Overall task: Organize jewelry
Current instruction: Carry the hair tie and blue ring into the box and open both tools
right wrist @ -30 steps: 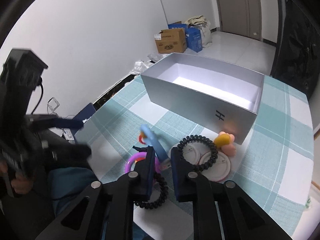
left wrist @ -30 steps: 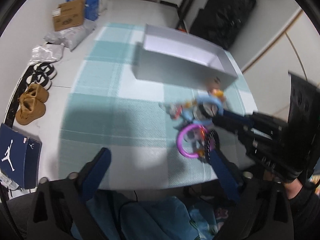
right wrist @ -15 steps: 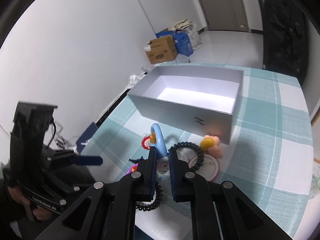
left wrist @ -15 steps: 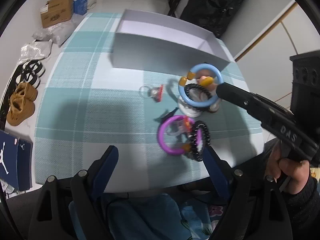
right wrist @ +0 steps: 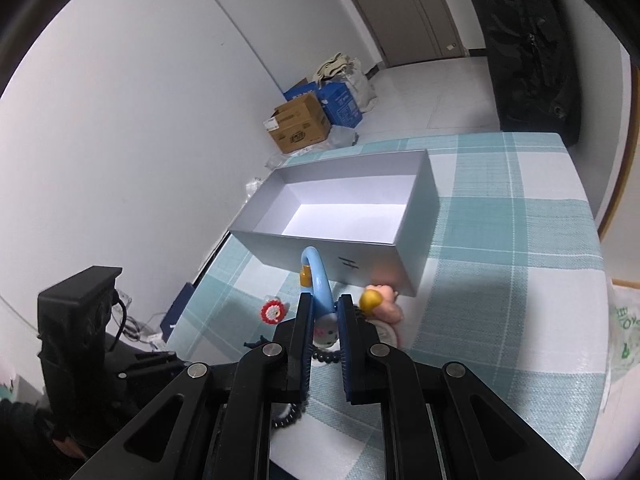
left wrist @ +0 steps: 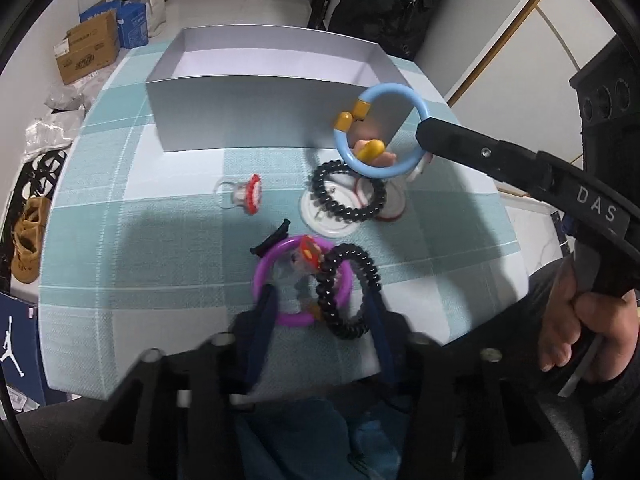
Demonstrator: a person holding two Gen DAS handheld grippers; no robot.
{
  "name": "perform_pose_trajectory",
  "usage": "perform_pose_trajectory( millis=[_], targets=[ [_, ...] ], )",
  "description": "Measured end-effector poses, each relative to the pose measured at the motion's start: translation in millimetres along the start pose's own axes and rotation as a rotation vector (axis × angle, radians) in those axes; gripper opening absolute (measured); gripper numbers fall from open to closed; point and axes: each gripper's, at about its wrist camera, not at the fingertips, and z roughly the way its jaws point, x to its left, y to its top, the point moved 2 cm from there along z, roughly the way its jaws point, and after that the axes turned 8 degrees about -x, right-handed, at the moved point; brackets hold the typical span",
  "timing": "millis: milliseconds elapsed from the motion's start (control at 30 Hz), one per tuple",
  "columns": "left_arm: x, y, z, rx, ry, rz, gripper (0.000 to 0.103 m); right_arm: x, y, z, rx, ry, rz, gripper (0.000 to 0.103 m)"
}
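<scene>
The blue bracelet (left wrist: 382,132) with its yellow beads is clamped at its rim between the two fingers of the right tool (right wrist: 323,312) and hangs in the air above the desk (left wrist: 120,216), just in front of the near wall of the open white box (left wrist: 256,108). In the right wrist view the bracelet (right wrist: 318,280) stands edge-on, rising from between the blue pads toward the box (right wrist: 340,216), whose inside shows only its pale floor.

Under the lifted bracelet a black coil hair tie (left wrist: 348,192) lies on a pair of round white discs (left wrist: 324,220), with a pink and yellow figure (left wrist: 376,152) beside them near the box corner. A small red-rimmed charm (left wrist: 250,196) lies apart to the left.

Closer to the desk's near edge a purple bracelet (left wrist: 296,280) lies flat, overlapped by a second black coil hair tie (left wrist: 352,292) and a small red piece. The left tool (left wrist: 324,316) has its fingers spread apart on either side of this purple bracelet and coil, holding nothing; its fingers are blurred.

The desk wears a teal and white checked cloth. On the floor beyond are cardboard boxes (right wrist: 298,124).
</scene>
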Motion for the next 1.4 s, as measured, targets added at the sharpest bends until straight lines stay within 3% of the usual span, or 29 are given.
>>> perform_pose_trajectory(
  millis=[133,300,533,733,1067,1267,1400],
  targets=[
    [2.2,2.1,-1.5,-0.005,-0.024,-0.022,0.010,-1.8,0.8,-3.5,-0.011,-0.005,0.002,0.011],
    [-4.7,6.6,-3.9,-0.041,0.004,-0.008,0.006,-4.8,-0.6,-5.0,-0.018,-0.008,0.011,0.011],
    [-5.5,9.9,-11.9,-0.075,-0.014,-0.021,0.005,-6.1,1.2,-9.3,-0.036,0.009,0.028,0.011],
    [-2.6,21.5,-29.3,-0.138,-0.085,-0.061,0.005,-6.7,4.7,-15.7,-0.063,0.034,0.042,0.011],
    [13.9,62.6,-41.4,-0.251,-0.145,-0.185,0.005,-14.0,22.1,-20.7,-0.100,0.048,0.098,0.011],
    [24.0,94.2,-40.6,-0.312,-0.128,-0.225,0.005,-10.5,45.6,-16.5,-0.104,0.065,0.091,0.011],
    [29.3,113.7,-28.6,-0.303,-0.099,-0.238,0.005,-11.5,64.0,-0.3,-0.082,0.060,0.086,0.011]
  ],
)
